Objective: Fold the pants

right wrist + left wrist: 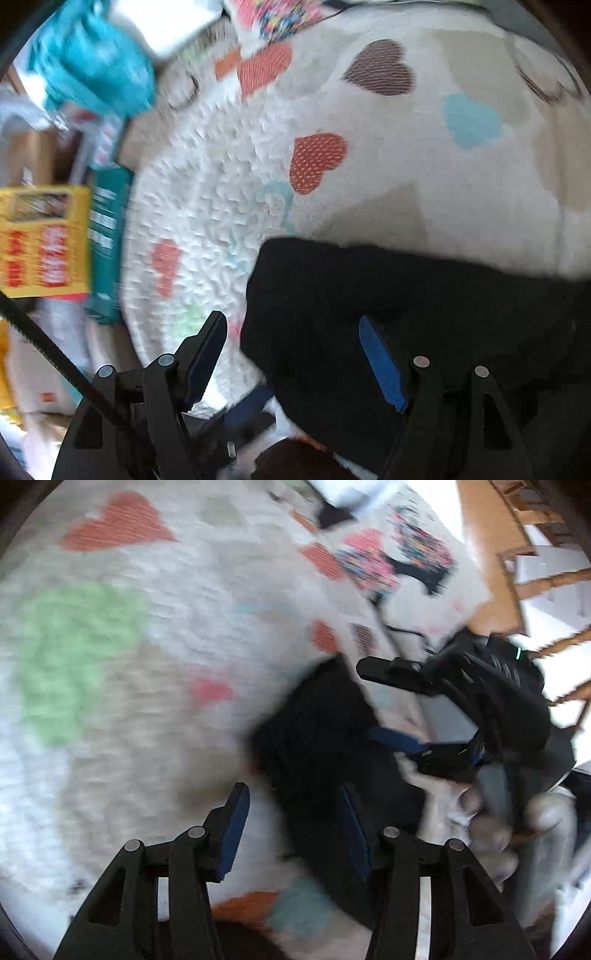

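Note:
Black pants (pixel 314 738) lie folded on a white blanket with coloured hearts (pixel 147 635). They also show in the right wrist view (pixel 406 295). My left gripper (pixel 293 830) is open, just above the near edge of the pants, holding nothing. My right gripper (pixel 295 354) is open over the pants' left edge, holding nothing. The right gripper also shows in the left wrist view (pixel 391 709), open, at the right side of the pants. Both views are blurred by motion.
A patterned garment (pixel 388 561) lies at the far end of the blanket. A wooden chair (pixel 546 572) stands at the right. A yellow box (pixel 44 240), a teal box (pixel 109 240) and a turquoise cloth (pixel 92 62) lie beside the blanket's left edge.

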Demonstrator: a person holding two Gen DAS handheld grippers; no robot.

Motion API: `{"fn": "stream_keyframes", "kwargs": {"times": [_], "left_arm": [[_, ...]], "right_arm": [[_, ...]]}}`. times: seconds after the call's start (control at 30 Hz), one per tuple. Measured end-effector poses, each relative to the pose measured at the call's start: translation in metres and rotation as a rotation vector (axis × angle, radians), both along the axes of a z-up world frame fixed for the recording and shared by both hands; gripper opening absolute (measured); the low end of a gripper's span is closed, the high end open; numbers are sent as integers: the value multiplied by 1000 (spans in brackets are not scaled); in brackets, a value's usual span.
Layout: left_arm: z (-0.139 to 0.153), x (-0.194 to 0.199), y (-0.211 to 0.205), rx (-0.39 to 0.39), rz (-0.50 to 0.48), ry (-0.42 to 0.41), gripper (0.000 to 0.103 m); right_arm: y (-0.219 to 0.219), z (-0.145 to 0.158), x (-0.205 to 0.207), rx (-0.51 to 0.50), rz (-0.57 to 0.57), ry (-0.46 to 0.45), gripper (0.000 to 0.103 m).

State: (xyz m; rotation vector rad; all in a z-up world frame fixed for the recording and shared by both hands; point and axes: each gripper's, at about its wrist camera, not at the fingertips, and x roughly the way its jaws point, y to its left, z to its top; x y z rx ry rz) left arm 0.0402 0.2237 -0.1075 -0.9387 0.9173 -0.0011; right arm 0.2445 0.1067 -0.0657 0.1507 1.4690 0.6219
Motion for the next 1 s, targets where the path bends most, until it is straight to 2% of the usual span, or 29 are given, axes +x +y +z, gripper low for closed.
{"fn": "stream_keyframes", "kwargs": {"times": [0.07, 0.1, 0.23, 0.3, 0.37, 0.4, 0.43, 0.47, 0.5, 0.53, 0.6, 0.67, 0.87, 1.0], "left_arm": [[-5, -8, 9, -32, 55, -6, 52], [-7, -6, 10, -43, 52, -7, 56], [-3, 12, 2, -38, -13, -31, 61], [-6, 22, -4, -79, -40, -37, 58], [-17, 27, -6, -135, -60, -34, 57], [-17, 26, -8, -130, -65, -39, 51], [-15, 26, -10, -124, -71, -40, 41], [-15, 27, -12, -137, -93, -29, 16], [-15, 26, -12, -151, -97, -27, 14], [-13, 23, -11, -165, -92, -29, 14], [-6, 20, -12, -196, -102, -50, 14], [10, 12, -21, -187, -125, -82, 14], [59, 1, -71, -149, -240, -162, 14], [73, 4, -118, -118, -329, -174, 14]], "right_arm": [[25, -9, 4, -121, 38, -13, 87], [32, -14, 5, -170, 57, -7, 89], [61, -34, 9, -353, 106, 12, 97], [71, -42, 9, -410, 134, 24, 103], [81, -54, 4, -508, 230, 16, 103], [81, -57, 4, -530, 242, 14, 101], [79, -60, 3, -536, 243, 17, 100], [76, -58, 2, -526, 240, 6, 96], [73, -54, -1, -525, 239, -18, 86], [68, -48, -5, -521, 241, -45, 81], [57, -31, -12, -465, 238, -80, 62], [38, -10, -19, -382, 224, -98, 54], [-45, 46, -41, -155, 148, -170, 47], [-98, 73, -52, -67, 51, -196, 45]]}}
